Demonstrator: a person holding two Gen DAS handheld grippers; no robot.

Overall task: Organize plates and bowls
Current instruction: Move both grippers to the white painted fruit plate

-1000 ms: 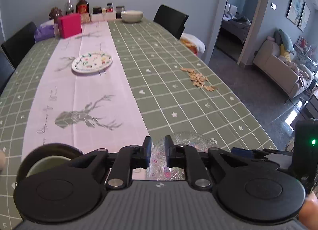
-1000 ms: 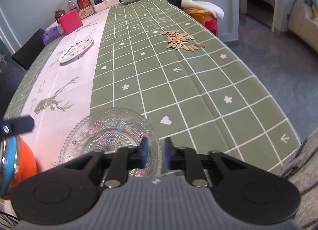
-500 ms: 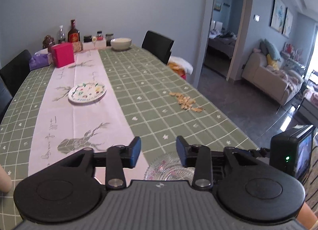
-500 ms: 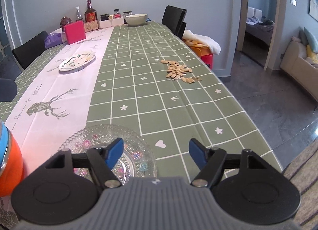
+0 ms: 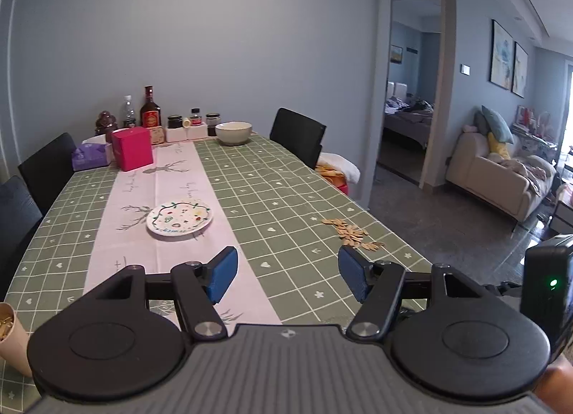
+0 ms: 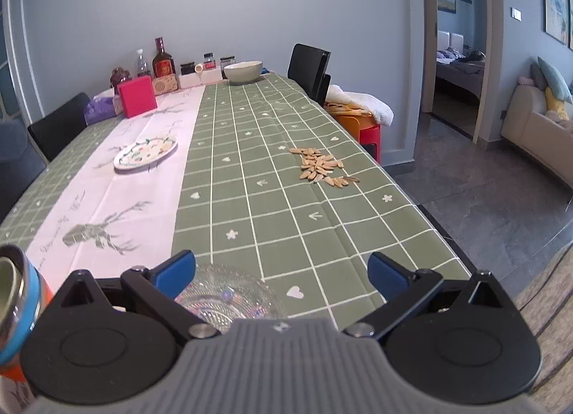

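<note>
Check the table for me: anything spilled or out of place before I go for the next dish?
Yes. A loose pile of seeds lies straight on the green tablecloth near its right edge, not in any dish. The painted plate, the glass plate and the far bowl all sit flat and look intact.

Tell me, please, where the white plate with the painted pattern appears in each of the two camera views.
Left wrist view: the painted plate lies on the pink runner, left of centre, beyond the left gripper.
Right wrist view: the painted plate lies on the runner, upper left.
Shared landmark: the pink box at the table's far end.
</note>
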